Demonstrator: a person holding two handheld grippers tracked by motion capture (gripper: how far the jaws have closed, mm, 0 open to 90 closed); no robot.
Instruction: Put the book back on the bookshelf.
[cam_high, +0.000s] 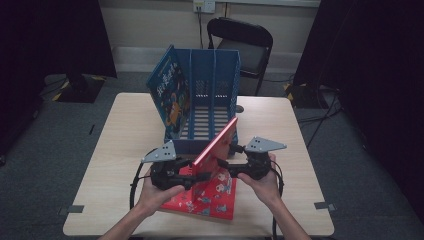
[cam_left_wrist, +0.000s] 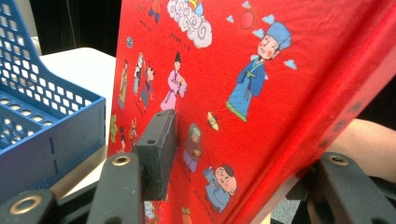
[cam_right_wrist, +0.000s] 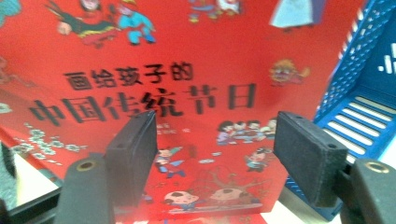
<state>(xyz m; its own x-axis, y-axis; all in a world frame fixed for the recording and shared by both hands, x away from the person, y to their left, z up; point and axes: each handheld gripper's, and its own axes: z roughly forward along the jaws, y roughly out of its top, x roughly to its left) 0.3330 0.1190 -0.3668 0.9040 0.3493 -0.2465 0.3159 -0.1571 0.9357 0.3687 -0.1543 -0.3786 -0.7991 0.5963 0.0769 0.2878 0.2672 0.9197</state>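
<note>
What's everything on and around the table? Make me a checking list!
Surface: pale wooden table, mostly bare.
Job's things: red picture book tilted up on edge; second red book lying flat under it; blue file rack behind, with a blue book leaning in its left slot.
Clutter: nothing seen.
Grippers: left gripper clamps the raised book's edge; right gripper open, jaws facing its cover.
Cables: one trails from each gripper off the near edge.
Surroundings: black folding chair, grey floor, dark curtains.

Red cartoon-figured book, blue rack
</note>
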